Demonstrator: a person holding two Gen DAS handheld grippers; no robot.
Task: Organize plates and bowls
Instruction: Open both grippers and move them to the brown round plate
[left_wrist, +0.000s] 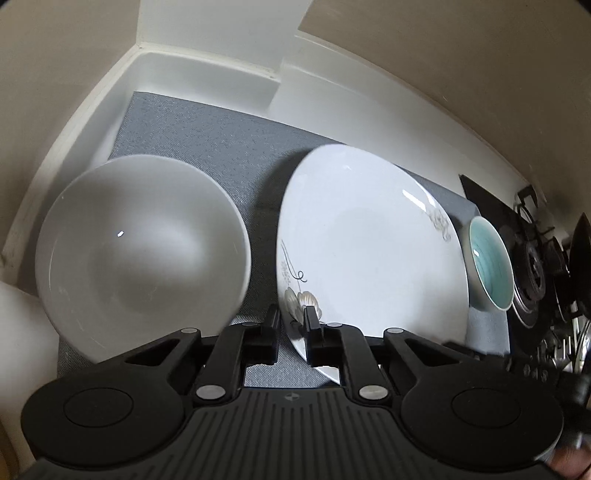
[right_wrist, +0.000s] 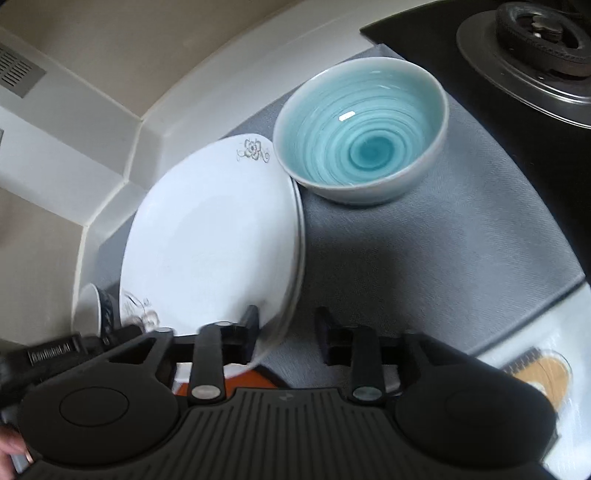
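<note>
A white plate with a flower pattern (left_wrist: 369, 251) lies on a grey mat (left_wrist: 229, 147). My left gripper (left_wrist: 291, 321) is shut on the plate's near rim, one finger under and one over it. A plain white bowl (left_wrist: 144, 243) stands to its left. A teal bowl with ring pattern (left_wrist: 489, 258) stands to the plate's right. In the right wrist view the plate (right_wrist: 210, 236) sits on top of another plate, and the teal bowl (right_wrist: 362, 129) is beyond it. My right gripper (right_wrist: 288, 325) is open, its jaws straddling the plate's right rim.
A black gas hob with a burner (right_wrist: 535, 33) lies right of the mat (right_wrist: 443, 240). White counter walls (left_wrist: 207, 77) close the back and left. The left gripper's body (right_wrist: 51, 354) shows at the lower left of the right wrist view, beside a small white dish (right_wrist: 90, 306).
</note>
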